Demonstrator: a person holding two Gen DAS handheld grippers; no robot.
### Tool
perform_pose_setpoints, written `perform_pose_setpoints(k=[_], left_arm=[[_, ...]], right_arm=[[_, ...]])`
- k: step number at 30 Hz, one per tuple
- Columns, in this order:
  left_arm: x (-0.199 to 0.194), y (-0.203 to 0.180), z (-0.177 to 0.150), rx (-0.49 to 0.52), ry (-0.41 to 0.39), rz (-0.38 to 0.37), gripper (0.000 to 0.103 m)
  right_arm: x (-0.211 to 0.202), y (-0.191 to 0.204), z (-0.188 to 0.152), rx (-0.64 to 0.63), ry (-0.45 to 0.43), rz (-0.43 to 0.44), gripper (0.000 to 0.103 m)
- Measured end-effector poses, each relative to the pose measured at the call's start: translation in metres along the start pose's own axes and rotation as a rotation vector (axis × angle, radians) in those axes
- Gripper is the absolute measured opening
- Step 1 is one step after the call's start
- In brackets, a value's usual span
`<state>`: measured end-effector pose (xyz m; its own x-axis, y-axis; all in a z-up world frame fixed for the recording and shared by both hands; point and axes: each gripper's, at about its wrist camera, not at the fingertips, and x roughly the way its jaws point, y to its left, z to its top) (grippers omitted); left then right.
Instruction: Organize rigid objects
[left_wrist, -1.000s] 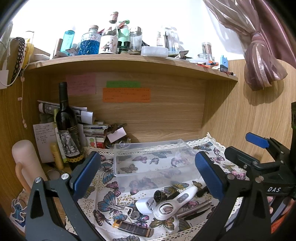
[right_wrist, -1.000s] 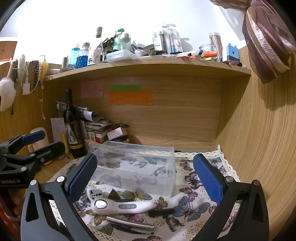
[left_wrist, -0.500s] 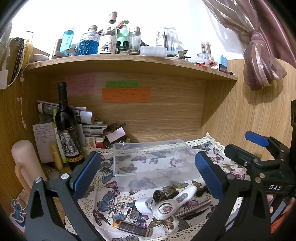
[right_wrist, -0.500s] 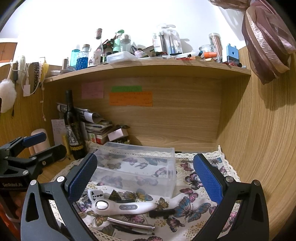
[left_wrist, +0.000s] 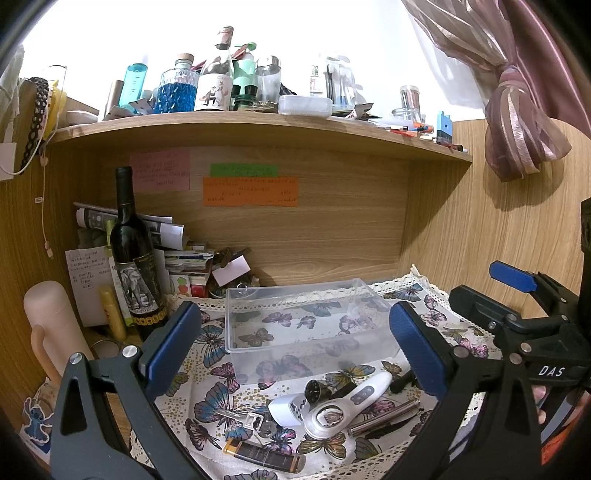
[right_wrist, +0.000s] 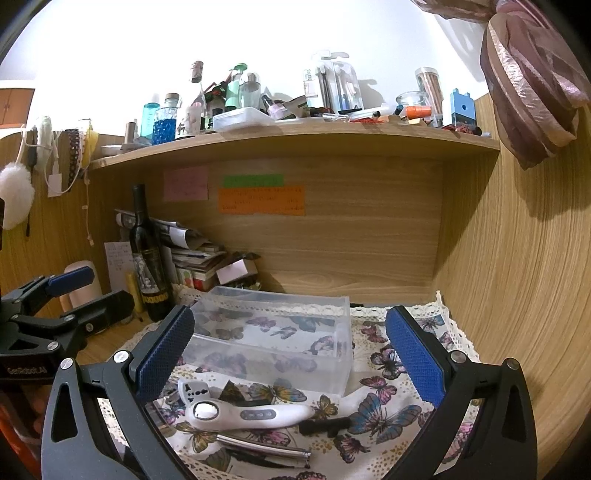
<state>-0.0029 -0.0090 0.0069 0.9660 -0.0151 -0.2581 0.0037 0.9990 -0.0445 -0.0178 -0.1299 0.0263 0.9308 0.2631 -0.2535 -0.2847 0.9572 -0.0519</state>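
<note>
Basically nothing moved in the last second: I've got left gripper (left_wrist: 295, 347) and right gripper (right_wrist: 288, 347) both wide, empty; clear box (left_wrist: 303, 325) unfilled, sorting unstarted.

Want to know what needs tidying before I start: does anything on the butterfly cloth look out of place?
Yes. The clear plastic bin is empty, while the white handheld device, keys, lighter and metal pen lie jumbled on the cloth in front of it.
</note>
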Motion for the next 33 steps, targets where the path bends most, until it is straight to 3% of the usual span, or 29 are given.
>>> perform_pose_setpoints(k=[22,25,33], left_arm=[[0.004,0.006,0.000,-0.023,0.007,-0.003,0.101],[0.008,0.011,-0.003,-0.028,0.025,0.012,0.090],[0.022,0.029,-0.026,-0.039,0.128,0.051,0.089]], right_arm=[[0.009,-0.003,-0.004,0.016,0.045,0.014,0.103],[0.013,-0.005,-0.007,0.025,0.066,0.014,0.096],[0.025,-0.008,-0.022,0.022,0.148,0.017,0.080]])
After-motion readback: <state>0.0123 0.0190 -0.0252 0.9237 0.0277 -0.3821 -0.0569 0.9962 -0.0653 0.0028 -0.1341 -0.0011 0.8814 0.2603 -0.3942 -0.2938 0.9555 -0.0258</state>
